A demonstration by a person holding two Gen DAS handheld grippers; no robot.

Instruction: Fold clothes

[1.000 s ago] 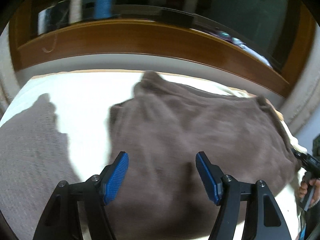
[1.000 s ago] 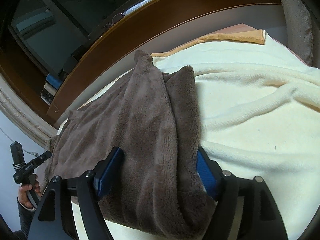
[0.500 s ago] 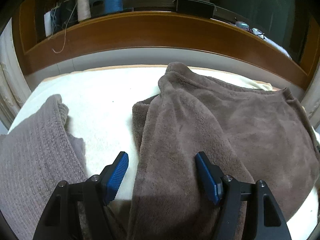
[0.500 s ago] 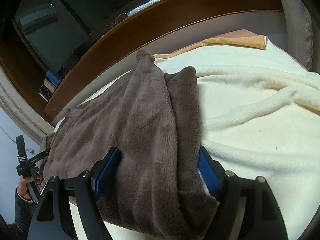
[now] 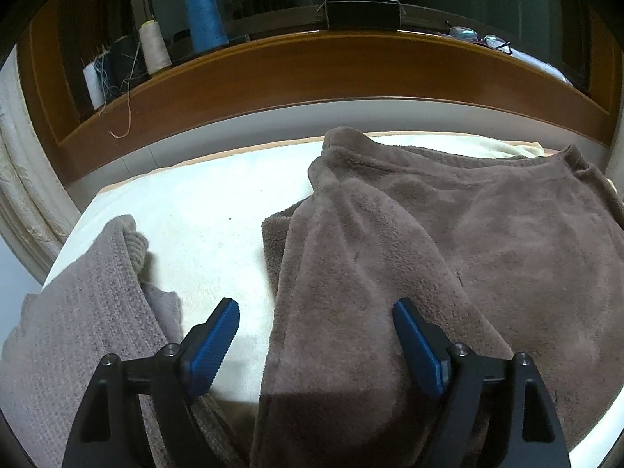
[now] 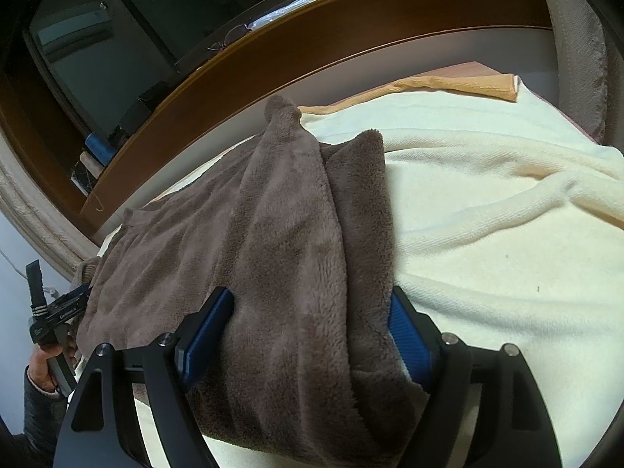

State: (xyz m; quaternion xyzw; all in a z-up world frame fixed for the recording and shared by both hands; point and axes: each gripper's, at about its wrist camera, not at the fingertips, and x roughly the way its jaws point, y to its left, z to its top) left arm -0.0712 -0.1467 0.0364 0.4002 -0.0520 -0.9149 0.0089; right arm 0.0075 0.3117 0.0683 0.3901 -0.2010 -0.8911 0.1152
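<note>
On the cream blanket (image 6: pixel 487 202), a brown fleece (image 6: pixel 280 241) lies between both open claws, left (image 5: pixel 316 345) just widened, right (image 6: pixel 308 331) at six o'clock.

A bedroom in a home

A cream blanket (image 6: pixel 487 210) covers a bed set against a polished wooden ledge (image 5: pixel 312 74), where thread spools (image 5: pixel 205 19) and a pair of glasses (image 5: pixel 477 39) sit; fleece and knit clothes (image 5: pixel 448 241) lie on the bedding.
</note>
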